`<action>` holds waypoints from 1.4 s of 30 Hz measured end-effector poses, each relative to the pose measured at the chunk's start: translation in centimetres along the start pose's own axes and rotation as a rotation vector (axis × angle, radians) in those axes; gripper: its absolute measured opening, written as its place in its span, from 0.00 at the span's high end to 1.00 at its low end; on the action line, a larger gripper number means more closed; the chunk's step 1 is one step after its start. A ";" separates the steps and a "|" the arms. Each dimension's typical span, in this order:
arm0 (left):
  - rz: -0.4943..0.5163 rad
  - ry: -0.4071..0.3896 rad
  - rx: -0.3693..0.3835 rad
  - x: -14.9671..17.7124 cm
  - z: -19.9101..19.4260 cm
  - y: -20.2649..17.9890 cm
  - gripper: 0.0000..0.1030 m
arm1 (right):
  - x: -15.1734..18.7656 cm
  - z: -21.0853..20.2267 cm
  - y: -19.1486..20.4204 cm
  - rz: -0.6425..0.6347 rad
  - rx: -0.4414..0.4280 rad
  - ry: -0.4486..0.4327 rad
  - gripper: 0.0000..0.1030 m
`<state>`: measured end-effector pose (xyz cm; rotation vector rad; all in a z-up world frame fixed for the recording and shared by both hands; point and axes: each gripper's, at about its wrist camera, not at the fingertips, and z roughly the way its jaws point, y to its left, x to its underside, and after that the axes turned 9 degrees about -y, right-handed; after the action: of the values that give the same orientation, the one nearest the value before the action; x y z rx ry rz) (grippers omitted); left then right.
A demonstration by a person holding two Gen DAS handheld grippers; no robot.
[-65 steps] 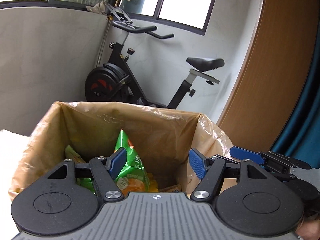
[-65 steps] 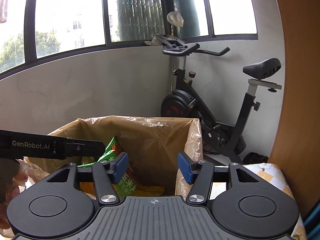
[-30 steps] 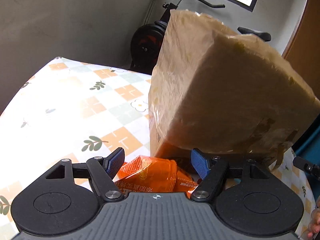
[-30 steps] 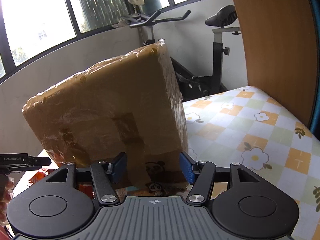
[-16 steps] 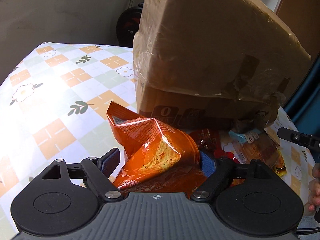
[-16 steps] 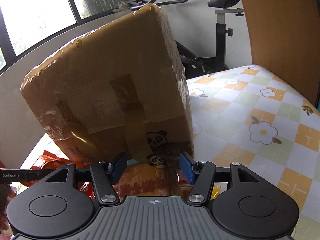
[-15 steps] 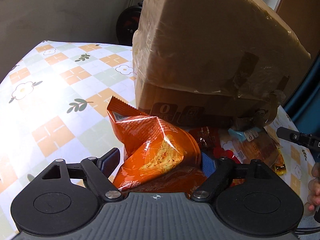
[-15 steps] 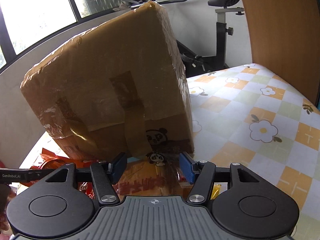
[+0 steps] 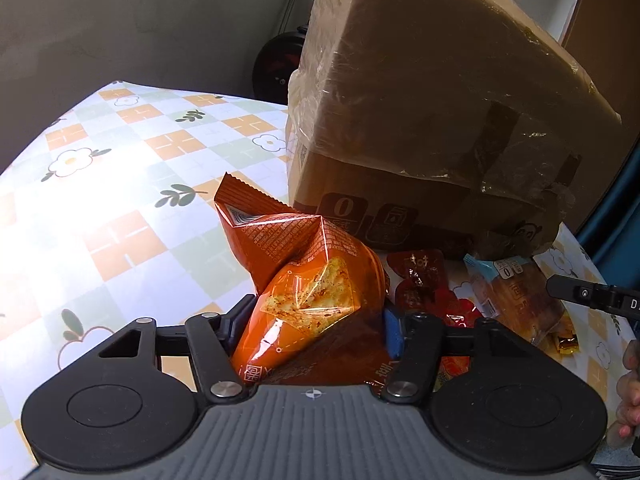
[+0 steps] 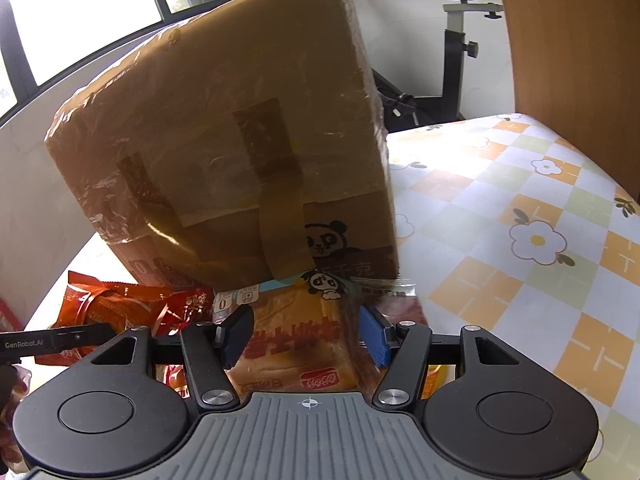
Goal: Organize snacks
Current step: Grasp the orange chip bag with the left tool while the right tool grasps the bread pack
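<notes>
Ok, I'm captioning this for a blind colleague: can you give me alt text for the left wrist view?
The left gripper is closing its jaws around a puffy orange snack bag on a flower-patterned tablecloth. Just behind it a plastic-wrapped cardboard box sits tilted, with small red wrapped snacks and a packaged bread at its foot.

A large cardboard box [image 9: 432,112], wrapped in clear film and brown tape, stands tilted on the table. Just in front of the box lies a crumpled orange snack bag [image 9: 308,288], its zigzag end pointing up. Beside this bag, also near the box's lower edge, lie small red packets [image 9: 420,276] and a wrapped bread packet [image 10: 296,344].
</notes>
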<state>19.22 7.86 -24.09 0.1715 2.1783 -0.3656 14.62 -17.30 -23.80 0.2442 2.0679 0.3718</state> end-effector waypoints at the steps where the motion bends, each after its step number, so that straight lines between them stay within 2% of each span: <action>1: -0.002 -0.008 -0.010 0.1 -0.3 -0.1 0.38 | 0.1 0.1 0.2 -0.009 0.002 0.001 0.40; 3: -0.026 -0.032 -0.020 0.3 -1.1 -0.4 0.40 | 0.3 0.2 0.6 -0.026 -0.002 0.001 0.32; 11: -0.125 -0.127 -0.070 1.0 -3.8 -1.8 0.40 | 0.6 1.8 2.5 -0.152 -0.010 0.018 0.27; 18: -0.152 -0.142 -0.092 2.4 -5.2 -3.2 0.40 | 1.6 2.9 3.5 -0.211 -0.012 0.024 0.18; 22: -0.142 -0.145 -0.108 3.0 -5.4 -3.7 0.40 | 2.3 2.7 4.1 -0.275 0.002 0.004 0.20; 24: -0.138 -0.145 -0.111 2.9 -5.3 -4.0 0.40 | 2.4 2.4 3.9 -0.276 0.005 0.000 0.31; 26: -0.130 -0.144 -0.106 3.0 -5.0 -4.3 0.40 | 2.4 1.9 3.6 -0.265 0.000 0.004 0.32; 35: -0.089 -0.122 -0.056 3.5 -4.3 -5.8 0.40 | 2.6 0.4 3.5 -0.270 -0.019 0.043 0.33; 42: -0.104 -0.139 -0.035 3.7 -5.2 -5.9 0.40 | 3.0 -0.4 3.4 -0.273 -0.007 0.058 0.34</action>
<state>11.53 3.94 -23.03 0.0126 2.0591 -0.3863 12.85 -13.23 -24.82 -0.0552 2.1221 0.2212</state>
